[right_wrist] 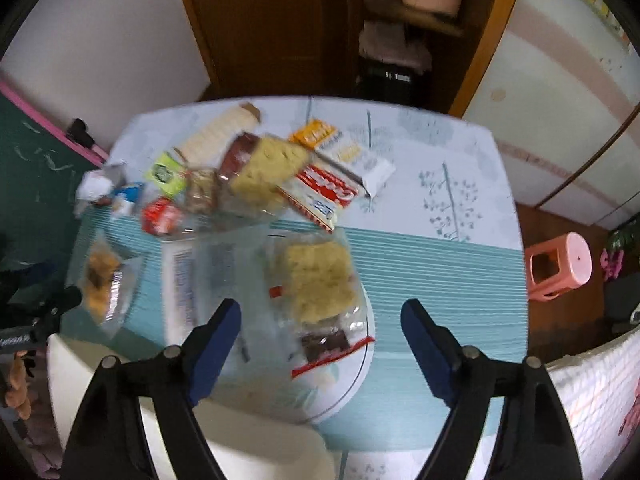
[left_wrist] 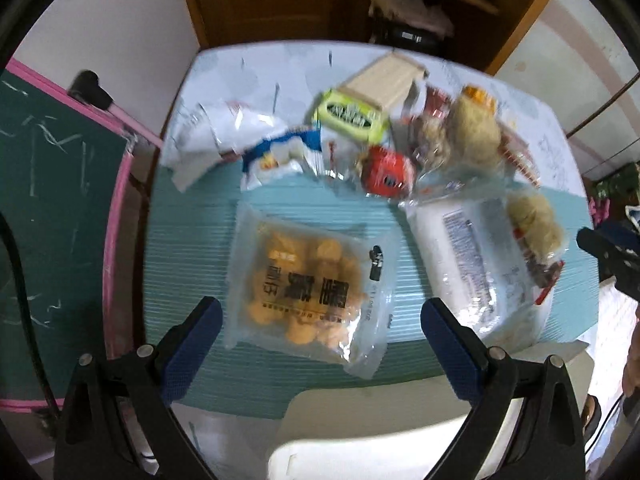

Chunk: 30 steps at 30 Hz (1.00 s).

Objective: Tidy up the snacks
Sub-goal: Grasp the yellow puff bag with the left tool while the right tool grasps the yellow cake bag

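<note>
While both sets of jaws stand wide apart and hold nothing, the left gripper (left_wrist: 320,320) hovers over a clear bag of round orange snacks (left_wrist: 308,284) that lies flat on the teal striped mat (left_wrist: 192,232) of the desk (right_wrist: 440,140). Right of that bag lies a white-labelled clear packet (left_wrist: 472,256) with a pale crumbly cake (right_wrist: 320,276) showing through; the right gripper (right_wrist: 320,320) hangs above this packet. Beyond the orange bag, toward the far desk edge, the other snacks sit heaped (blur hides their finer print): a red round pack (left_wrist: 388,176), a green packet (left_wrist: 352,116), a blue-and-white pouch (left_wrist: 280,156) and a red-and-white box (right_wrist: 324,192). A pink stool (right_wrist: 560,264) stands on the floor beside the desk.
</note>
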Motion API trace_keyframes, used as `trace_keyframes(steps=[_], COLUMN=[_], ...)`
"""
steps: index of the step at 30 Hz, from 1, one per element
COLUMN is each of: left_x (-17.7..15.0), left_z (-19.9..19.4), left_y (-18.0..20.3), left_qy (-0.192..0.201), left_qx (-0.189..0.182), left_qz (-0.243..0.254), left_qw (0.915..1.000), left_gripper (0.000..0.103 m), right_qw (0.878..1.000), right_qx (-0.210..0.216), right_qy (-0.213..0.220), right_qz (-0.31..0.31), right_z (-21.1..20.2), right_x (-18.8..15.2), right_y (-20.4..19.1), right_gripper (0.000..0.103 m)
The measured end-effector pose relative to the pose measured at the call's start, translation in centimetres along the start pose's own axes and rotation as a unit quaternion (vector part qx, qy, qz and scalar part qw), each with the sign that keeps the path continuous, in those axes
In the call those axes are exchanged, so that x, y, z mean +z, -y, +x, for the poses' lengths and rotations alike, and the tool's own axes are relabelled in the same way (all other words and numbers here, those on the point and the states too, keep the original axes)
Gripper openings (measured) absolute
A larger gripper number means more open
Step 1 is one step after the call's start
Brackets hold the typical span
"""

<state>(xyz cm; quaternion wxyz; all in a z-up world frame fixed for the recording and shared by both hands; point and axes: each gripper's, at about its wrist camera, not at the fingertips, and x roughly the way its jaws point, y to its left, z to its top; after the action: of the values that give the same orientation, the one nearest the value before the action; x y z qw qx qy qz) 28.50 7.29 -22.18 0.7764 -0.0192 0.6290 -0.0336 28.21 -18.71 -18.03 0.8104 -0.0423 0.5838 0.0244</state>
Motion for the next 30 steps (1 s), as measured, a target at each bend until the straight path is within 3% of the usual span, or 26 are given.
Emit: trace_keyframes(steps=[6,12,16,20,25,30], left_x=[1.3,1.8,2.5,3.0,3.4,3.8], left_z=[3.6,5.8,6.1,6.7,7.1,7.2], left_y=[0.5,1.0,0.9,0.3,-1.1,-0.5], left_qy=[-0.039,-0.064,-0.074,-0.088,-0.105,-0.104], left_qx=[0.024,0.059,0.058,0.05,0.018,0.034], left_qz=[0.006,0.02,0.02,0.016,-0.02,-0.01], left_qw=[0.9989,0.996,0.9954,0.9947,0.9941,0.994], left_gripper=[0.099,0.099,0.102,0.103,0.103,0.103], right_qw=[0.999,0.997,0.997,0.995,0.995,0.995], right_qx=[0.001,0.008,0.008,0.001,-0.005,-0.011], right_qy=[-0.047,-0.072,-0.078,-0.093,-0.087,-0.085], right_qz=[0.002,-0.002,-0.023,-0.029,-0.041,-0.046], right_z=[5.0,7.3,8.4,9.6,9.7,9.3], right_x=[1.4,1.5,1.2,0.9,0.3,0.3], right_y=[0.6,0.5,-0.5,-0.9,-0.8,-1.2], right_gripper=[0.083,0.083,0.083,0.064,0.059,0.053])
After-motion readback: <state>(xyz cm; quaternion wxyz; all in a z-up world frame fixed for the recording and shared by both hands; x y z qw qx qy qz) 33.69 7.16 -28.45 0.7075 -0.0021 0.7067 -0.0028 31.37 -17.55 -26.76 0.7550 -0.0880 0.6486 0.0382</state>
